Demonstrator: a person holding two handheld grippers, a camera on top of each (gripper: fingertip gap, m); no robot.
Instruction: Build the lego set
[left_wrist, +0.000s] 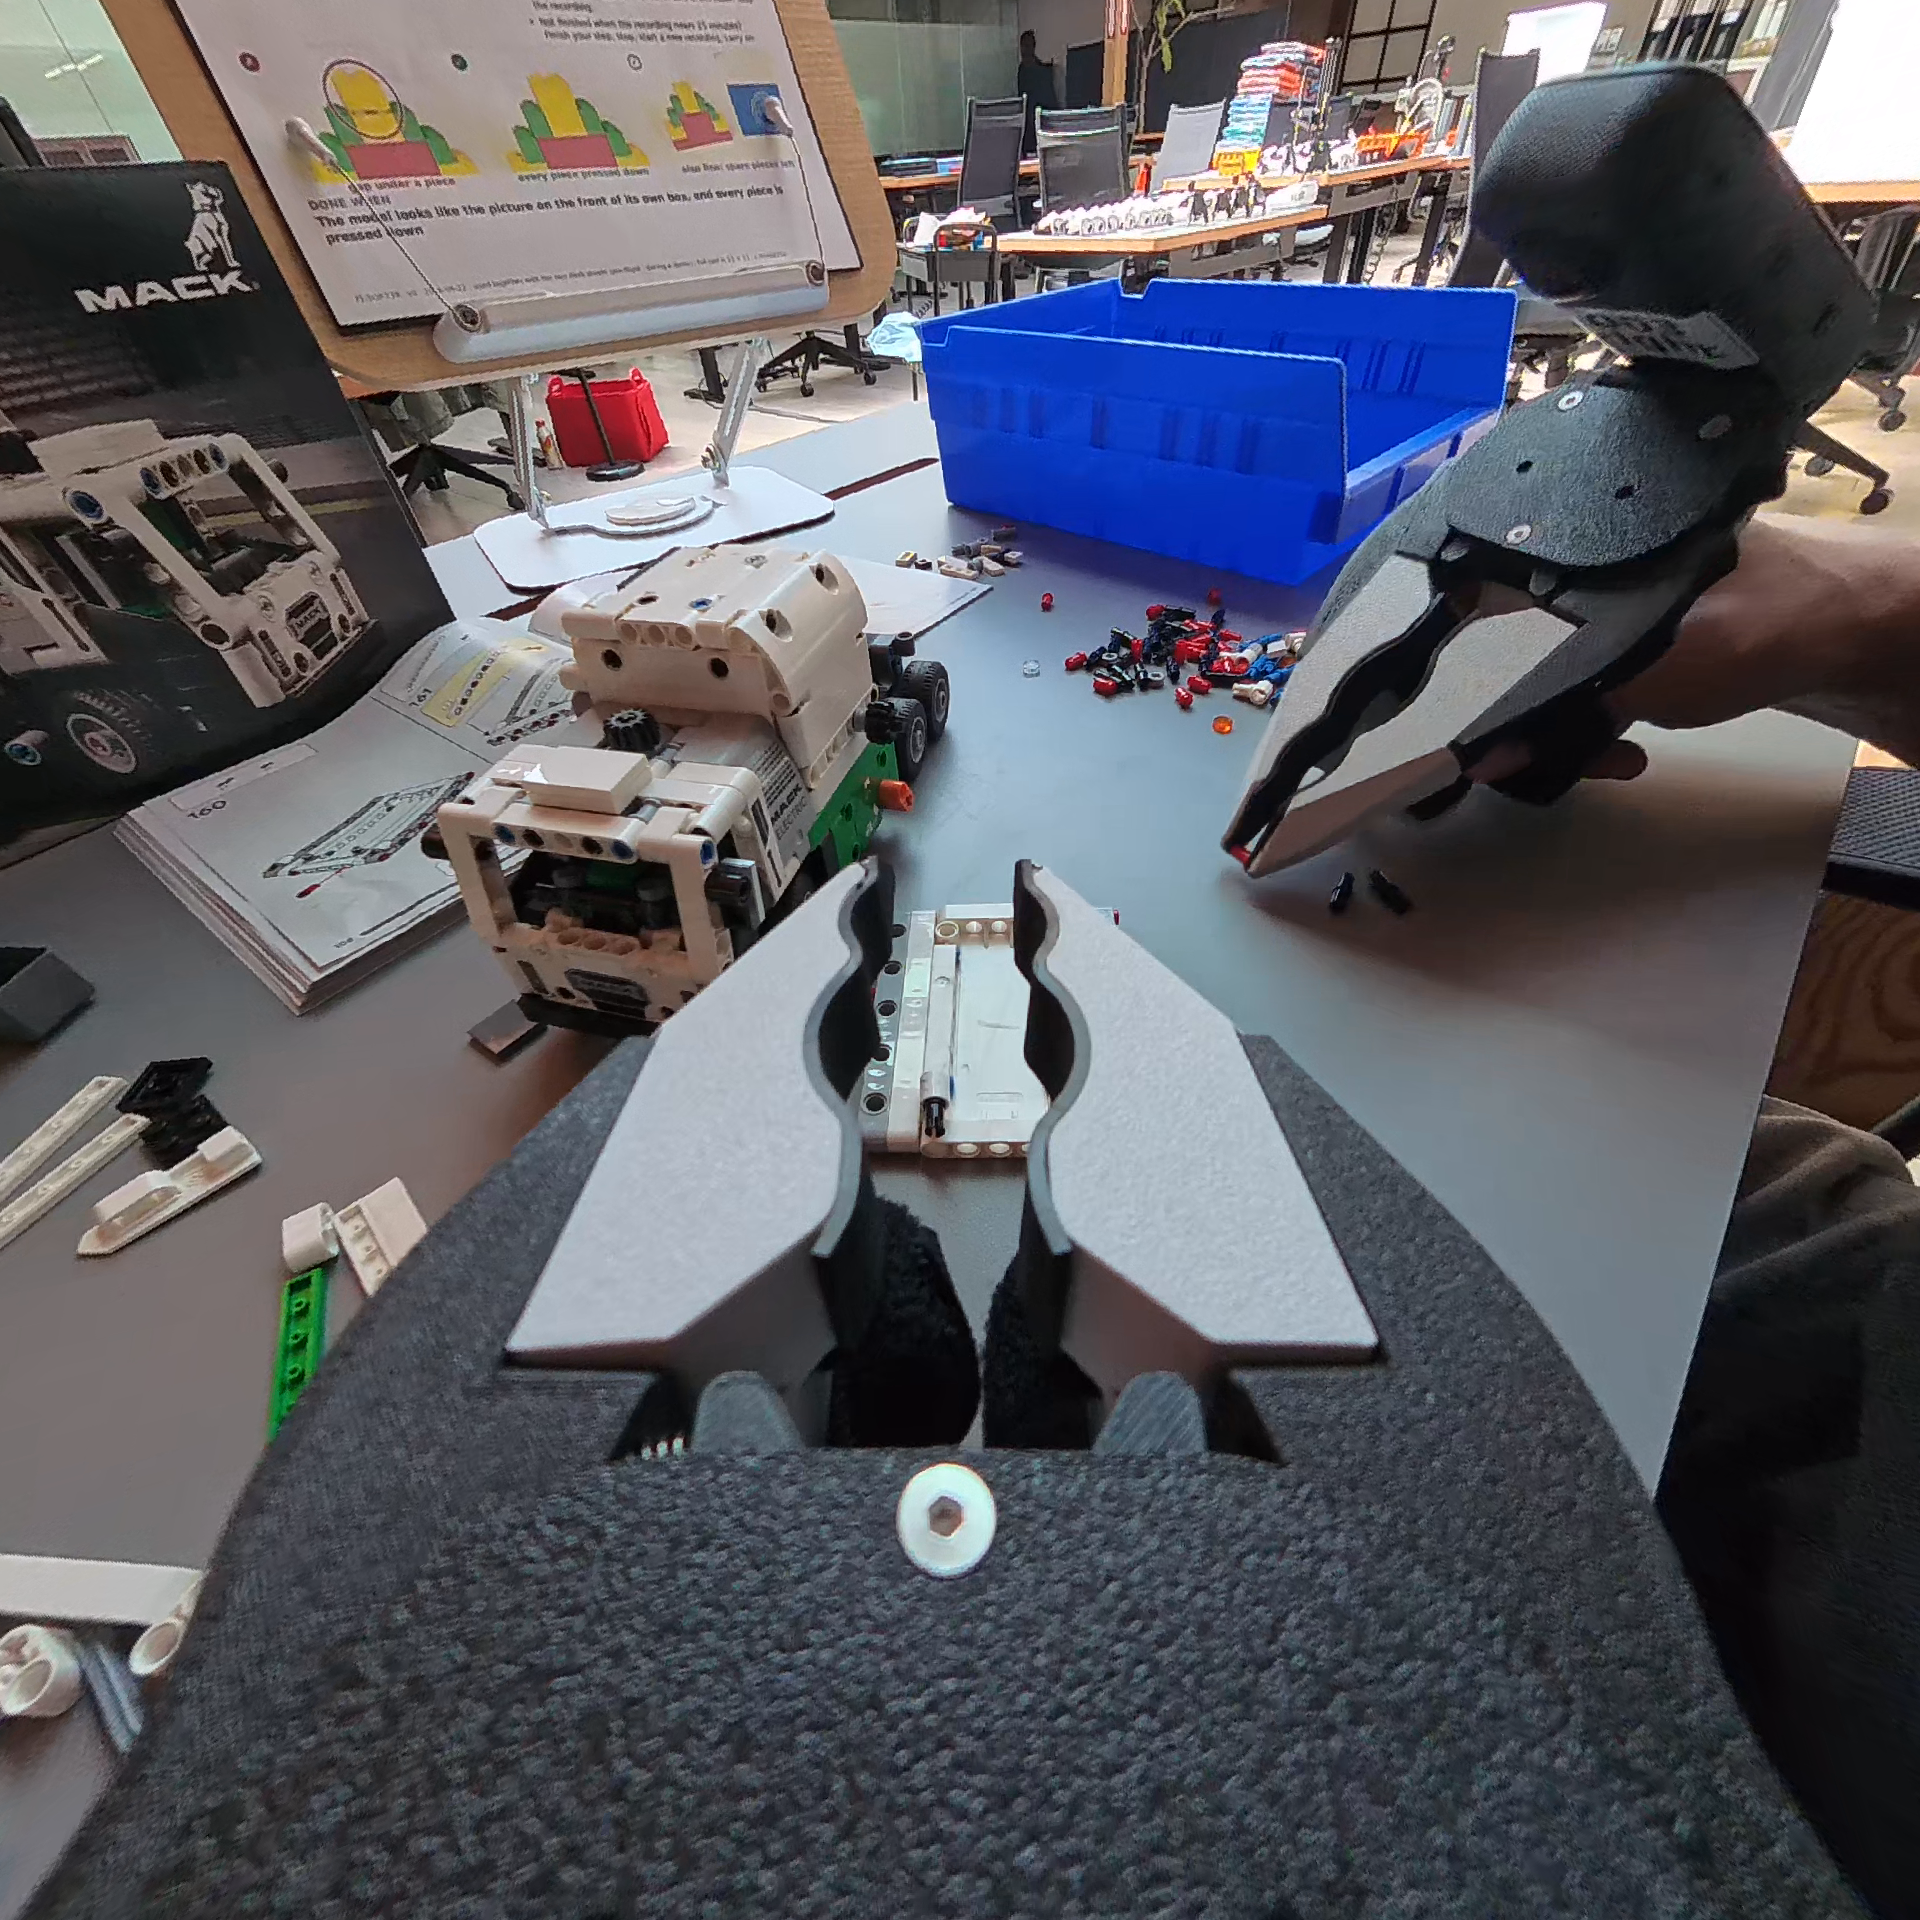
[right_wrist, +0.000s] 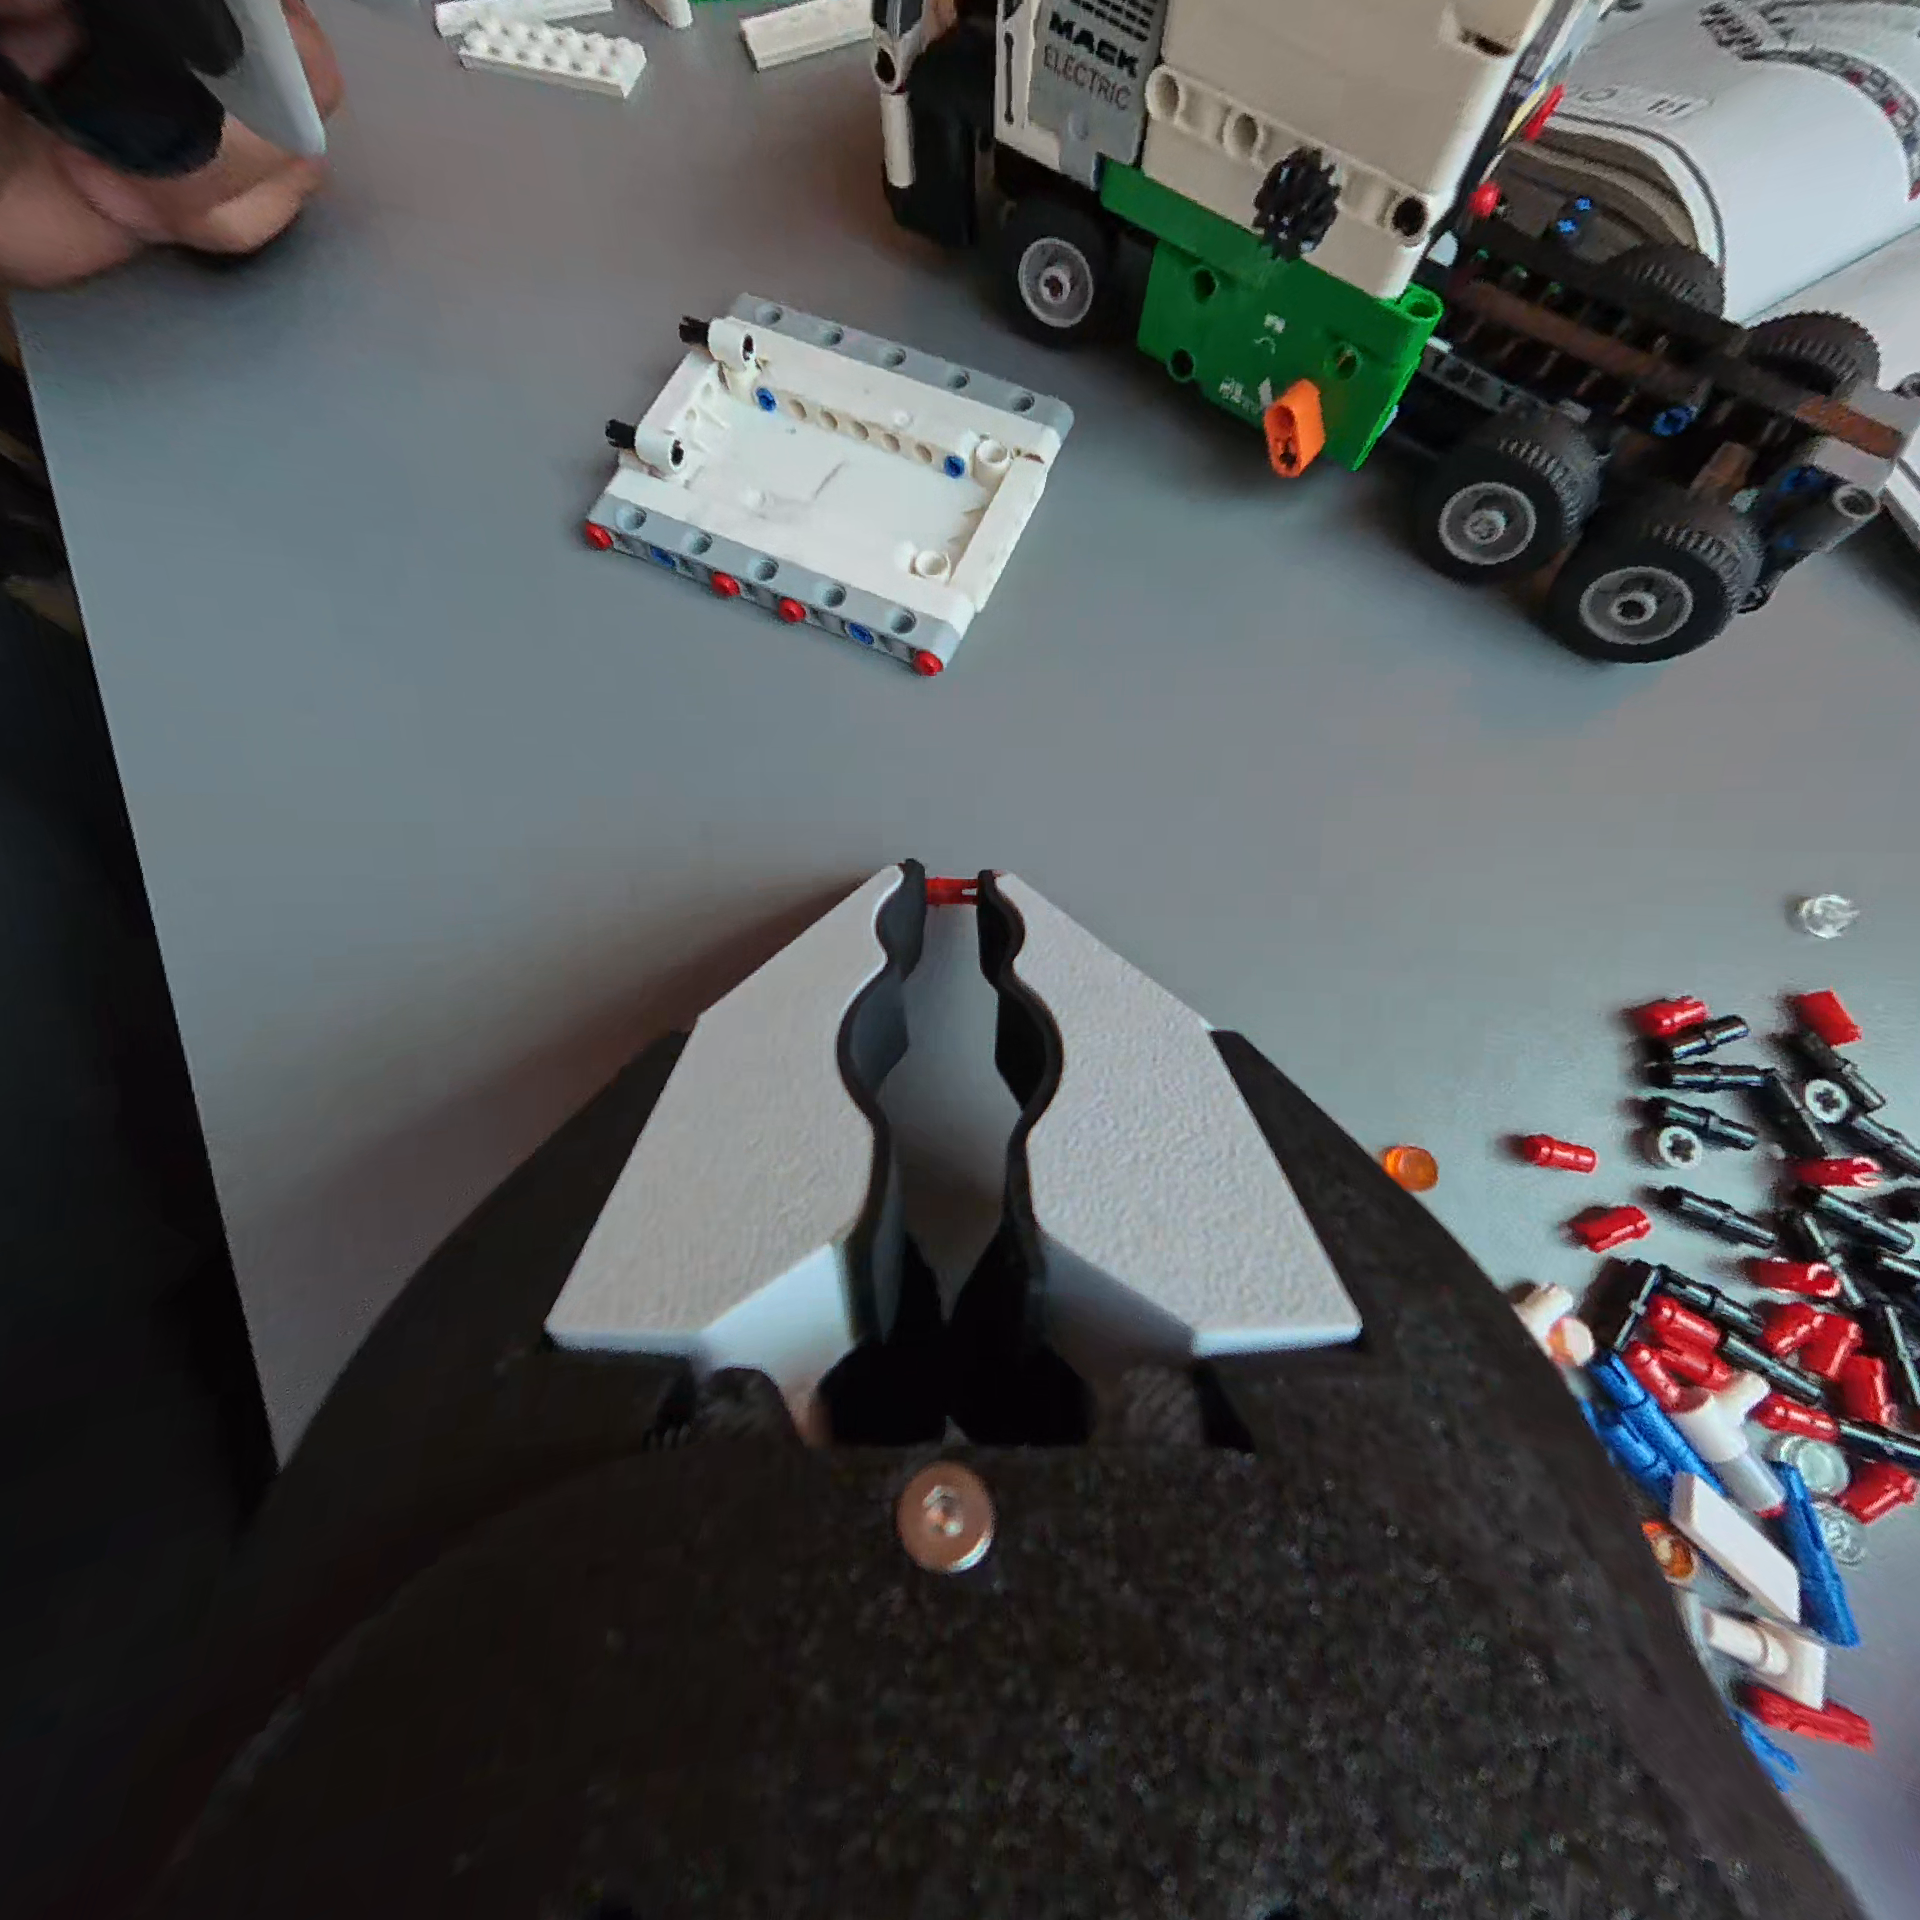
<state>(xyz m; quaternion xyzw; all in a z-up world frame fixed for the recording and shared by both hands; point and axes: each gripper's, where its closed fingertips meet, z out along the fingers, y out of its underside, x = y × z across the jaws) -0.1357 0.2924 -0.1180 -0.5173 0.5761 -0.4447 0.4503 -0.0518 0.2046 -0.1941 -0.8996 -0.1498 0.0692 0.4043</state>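
A white and grey flat panel assembly (left_wrist: 961, 1039) lies on the grey table; it also shows in the right wrist view (right_wrist: 831, 483), with red and blue pins along its near edge. My left gripper (left_wrist: 948, 883) is open and empty, hovering over the panel. My right gripper (right_wrist: 948, 886) is shut on a small red pin (right_wrist: 951, 888) at its tips; it also shows in the left wrist view (left_wrist: 1247, 847), low over the table right of the panel. The white and green truck model (left_wrist: 686, 769) stands left of the panel and appears in the right wrist view (right_wrist: 1299, 239).
A pile of red, black and blue pins (right_wrist: 1766, 1299) lies at the right. Two black pins (left_wrist: 1366, 890) lie near the right gripper's tips. A blue bin (left_wrist: 1216, 416), an open instruction booklet (left_wrist: 343, 821), the set's box (left_wrist: 156, 468) and loose white parts (left_wrist: 166, 1184) surround the work area.
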